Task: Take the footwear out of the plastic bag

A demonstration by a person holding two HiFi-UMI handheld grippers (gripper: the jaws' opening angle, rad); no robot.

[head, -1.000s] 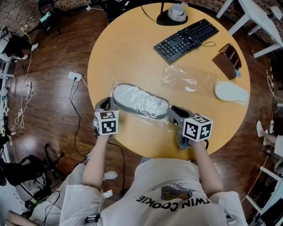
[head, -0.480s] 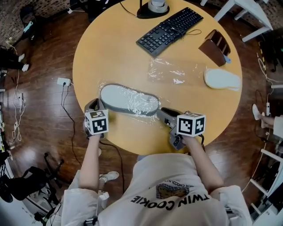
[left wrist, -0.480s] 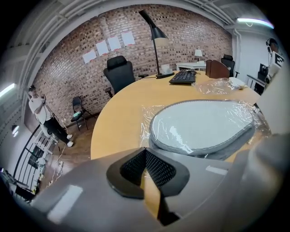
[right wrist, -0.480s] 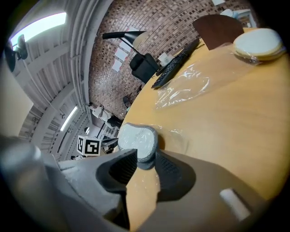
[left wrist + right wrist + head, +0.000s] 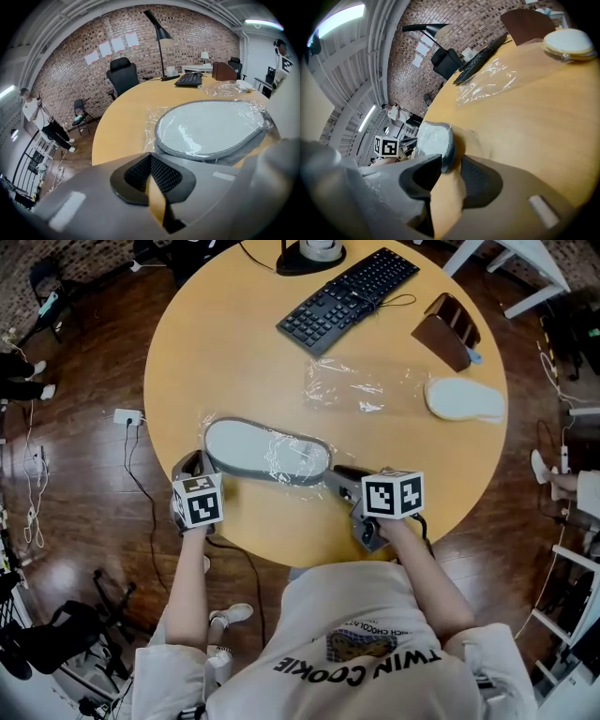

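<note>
A grey slipper (image 5: 267, 449) wrapped in a clear plastic bag (image 5: 214, 421) lies on the round wooden table (image 5: 244, 352) near its front edge. My left gripper (image 5: 194, 467) sits at the slipper's left end. In the left gripper view its fingertips meet on the bag's crinkled edge (image 5: 151, 136), and the slipper (image 5: 211, 126) lies just ahead. My right gripper (image 5: 340, 477) is at the slipper's right end. Its jaws are opening. The slipper's end (image 5: 435, 140) stands between the pads with a gap on one side.
A second, pale slipper (image 5: 466, 399) lies at the table's right, with an empty clear bag (image 5: 352, 390) beside it. Behind them are a black keyboard (image 5: 347, 294), a brown box (image 5: 448, 329) and a lamp base (image 5: 309, 251). Cables and a power strip (image 5: 127, 416) lie on the floor.
The head camera has shifted, so the table sits higher and further left in view. The bagged slipper has slid slightly left with both grippers at its ends.
</note>
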